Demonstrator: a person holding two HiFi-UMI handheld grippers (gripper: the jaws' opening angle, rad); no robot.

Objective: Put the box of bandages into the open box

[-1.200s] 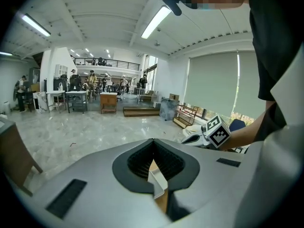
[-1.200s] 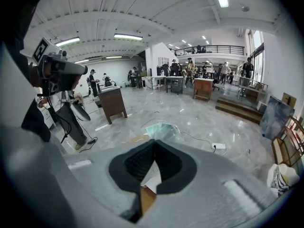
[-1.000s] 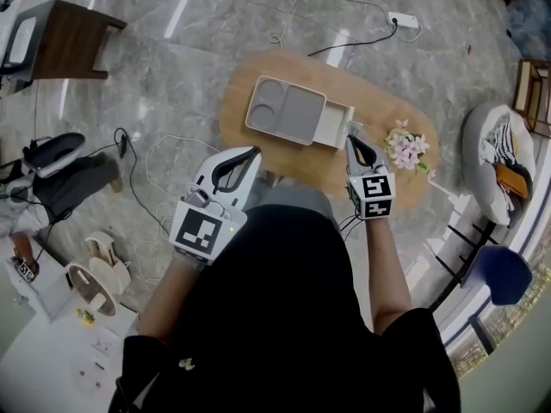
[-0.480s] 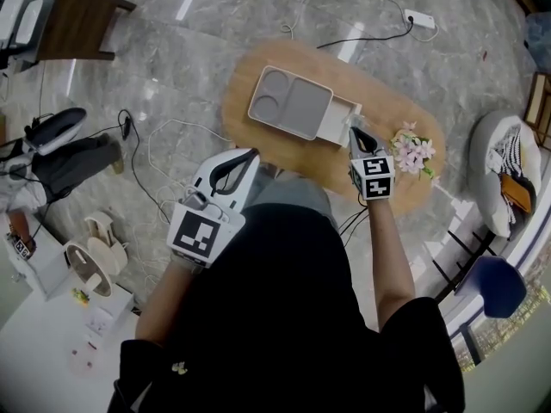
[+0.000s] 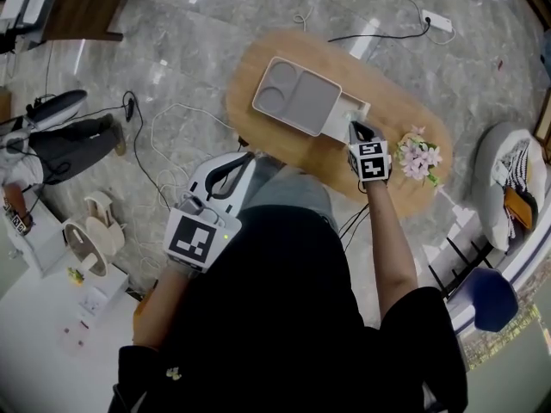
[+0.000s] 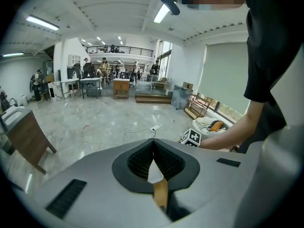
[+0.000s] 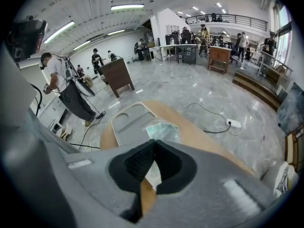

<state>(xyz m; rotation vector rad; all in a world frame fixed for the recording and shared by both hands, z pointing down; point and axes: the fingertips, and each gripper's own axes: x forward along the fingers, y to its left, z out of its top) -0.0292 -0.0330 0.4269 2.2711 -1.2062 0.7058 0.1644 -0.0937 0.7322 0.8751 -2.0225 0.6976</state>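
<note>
Box of bandages (image 5: 347,113): head view, on table (image 5: 275,149), touching open box (image 5: 301,101), not yet inside. Right gripper (image 5: 354,128) lowered close to it over the last second; approach judged underway. Left gripper view: left gripper (image 6: 153,148) clenched, empty. Right gripper view: jaws clenched on nothing; open before grasping.

Table (image 5: 392,119): oval top, light tan wood.
Open box (image 5: 297,101): pale grey.
Box of bandages (image 7: 164,129): whitish, with a pale green tint.
Flowers (image 5: 419,156): pink and white.
Floor (image 5: 172,67): grey veined marble.
Left gripper (image 5: 251,155) and right gripper (image 5: 353,126): light grey shells, black pads, and marker cubes in black-and-white squares.
</note>
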